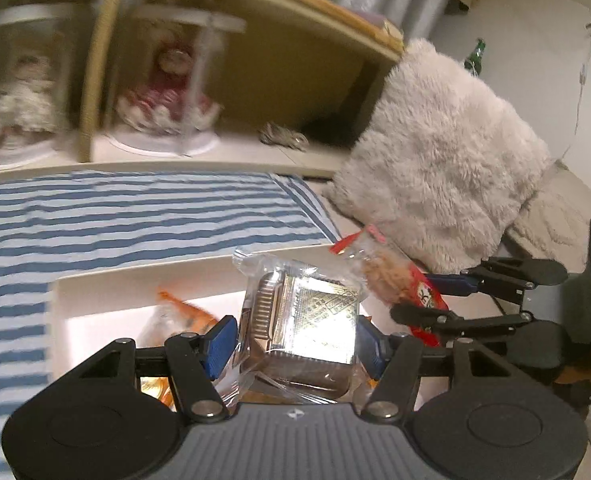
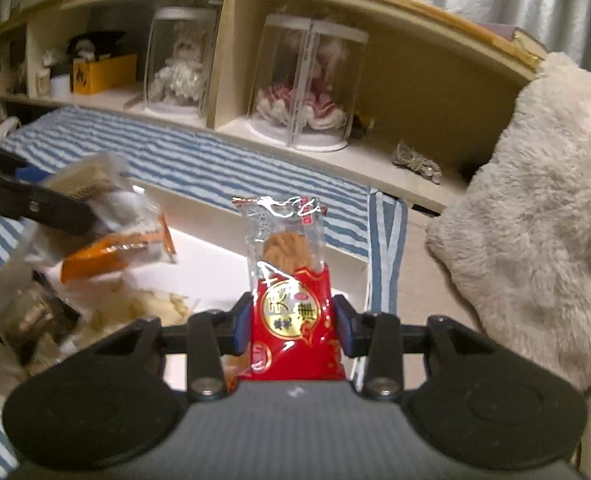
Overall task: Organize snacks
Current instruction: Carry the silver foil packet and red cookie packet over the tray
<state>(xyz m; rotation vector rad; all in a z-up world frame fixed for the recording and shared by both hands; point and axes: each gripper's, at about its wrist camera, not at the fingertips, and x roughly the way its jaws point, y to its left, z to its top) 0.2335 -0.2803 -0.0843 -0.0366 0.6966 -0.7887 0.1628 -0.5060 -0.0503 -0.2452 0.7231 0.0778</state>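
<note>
My left gripper (image 1: pixel 297 338) is shut on a clear-wrapped square pastry pack (image 1: pixel 307 320) and holds it above the white box (image 1: pixel 135 284). My right gripper (image 2: pixel 291 326) is shut on a red cookie packet (image 2: pixel 291 296) with a clear top, held upright over the box's right end (image 2: pixel 295 248). The right gripper and its packet also show in the left wrist view (image 1: pixel 431 300), to the right of the pastry. The left gripper with its pack shows at the left of the right wrist view (image 2: pixel 67 200). Several other snack packets lie in the box, among them an orange one (image 2: pixel 115 254).
The box stands on a blue-and-white striped cloth (image 1: pixel 135 216). Behind runs a low wooden shelf (image 2: pixel 375 4) with two dolls under clear domes (image 2: pixel 307 80). A fluffy cream cushion (image 2: pixel 535 220) leans at the right. A green bottle (image 1: pixel 475 54) stands far right.
</note>
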